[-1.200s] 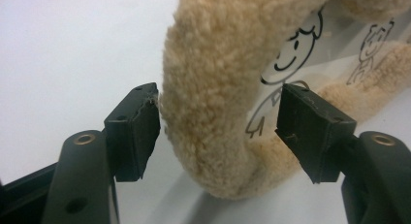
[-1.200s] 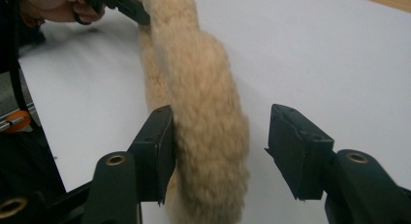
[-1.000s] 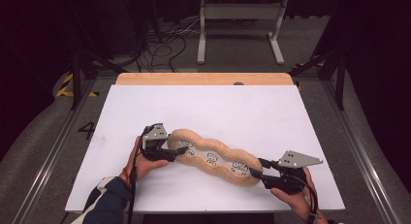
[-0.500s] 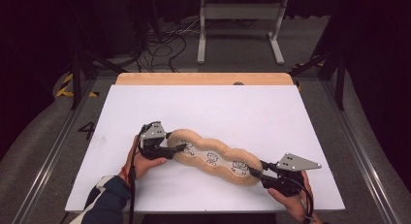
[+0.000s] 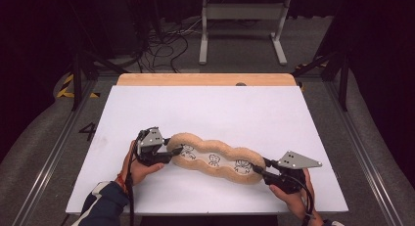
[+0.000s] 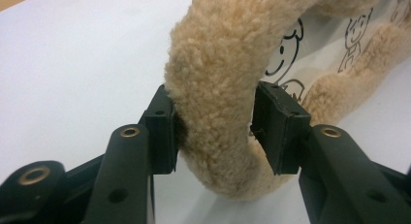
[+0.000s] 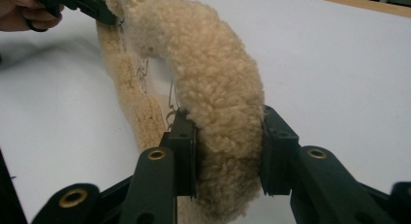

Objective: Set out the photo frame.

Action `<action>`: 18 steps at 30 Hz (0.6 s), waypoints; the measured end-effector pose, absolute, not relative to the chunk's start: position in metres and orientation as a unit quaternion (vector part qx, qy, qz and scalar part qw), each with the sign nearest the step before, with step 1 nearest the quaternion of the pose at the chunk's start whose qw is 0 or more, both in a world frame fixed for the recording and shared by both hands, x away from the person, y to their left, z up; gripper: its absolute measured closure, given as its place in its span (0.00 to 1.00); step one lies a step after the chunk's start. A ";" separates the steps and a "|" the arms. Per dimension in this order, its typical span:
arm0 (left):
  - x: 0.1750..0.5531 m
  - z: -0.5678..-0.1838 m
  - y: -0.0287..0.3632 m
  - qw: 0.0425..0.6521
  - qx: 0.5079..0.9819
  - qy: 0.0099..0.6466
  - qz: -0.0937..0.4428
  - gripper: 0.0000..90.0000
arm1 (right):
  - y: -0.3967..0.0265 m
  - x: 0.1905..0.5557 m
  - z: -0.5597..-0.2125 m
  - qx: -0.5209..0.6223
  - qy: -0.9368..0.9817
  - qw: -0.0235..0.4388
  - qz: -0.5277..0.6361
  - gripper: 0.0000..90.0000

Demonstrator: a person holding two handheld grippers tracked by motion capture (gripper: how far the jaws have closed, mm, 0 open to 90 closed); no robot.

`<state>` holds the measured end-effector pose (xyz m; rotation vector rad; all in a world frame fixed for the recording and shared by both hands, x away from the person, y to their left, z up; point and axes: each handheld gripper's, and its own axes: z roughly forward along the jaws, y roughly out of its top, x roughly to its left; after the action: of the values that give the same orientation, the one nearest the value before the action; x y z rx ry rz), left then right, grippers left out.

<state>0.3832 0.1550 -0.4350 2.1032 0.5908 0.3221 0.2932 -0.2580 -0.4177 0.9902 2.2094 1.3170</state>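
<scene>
A long tan fleece cushion (image 5: 215, 160) with a white middle strip printed with cartoon figures lies across the near part of the white table top (image 5: 220, 108). My left gripper (image 5: 173, 151) holds its left end. In the left gripper view both pads press into the fluffy rim (image 6: 218, 64) between the jaws of my left gripper (image 6: 213, 132), which have just been closing. My right gripper (image 5: 259, 168) holds the right end. In the right gripper view the thick fleece roll (image 7: 213, 73) is squeezed in my right gripper (image 7: 225, 151), whose jaws have also just been closing.
A wooden strip (image 5: 205, 79) borders the table's far edge. Metal rails run along both sides, and a white stand (image 5: 242, 20) and cables lie on the floor behind. The other hand and its gripper (image 7: 82, 3) show at the top left of the right gripper view.
Both hands stay at the ends of the cushion; the left hand has shifted only slightly. The cushion lies much as it did before.
</scene>
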 end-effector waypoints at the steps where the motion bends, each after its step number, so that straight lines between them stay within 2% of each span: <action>1: 0.383 -0.435 0.155 0.450 0.851 0.239 0.130 0.63 | -0.258 0.293 -0.418 0.353 0.787 0.192 0.469 0.72; 8: 0.376 -0.435 0.162 0.449 0.852 0.236 0.131 0.68 | -0.258 0.303 -0.419 0.350 0.791 0.193 0.463 0.71; 12: 0.373 -0.437 0.162 0.450 0.851 0.236 0.135 0.68 | -0.258 0.311 -0.426 0.365 0.794 0.173 0.454 0.62; 18: 0.374 -0.442 0.158 0.441 0.856 0.238 0.130 0.62 | -0.255 0.313 -0.432 0.366 0.802 0.166 0.442 0.65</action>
<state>0.3738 0.1578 -0.4420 2.1251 0.5898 0.3232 0.3127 -0.2553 -0.4324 1.0419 2.2844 1.2575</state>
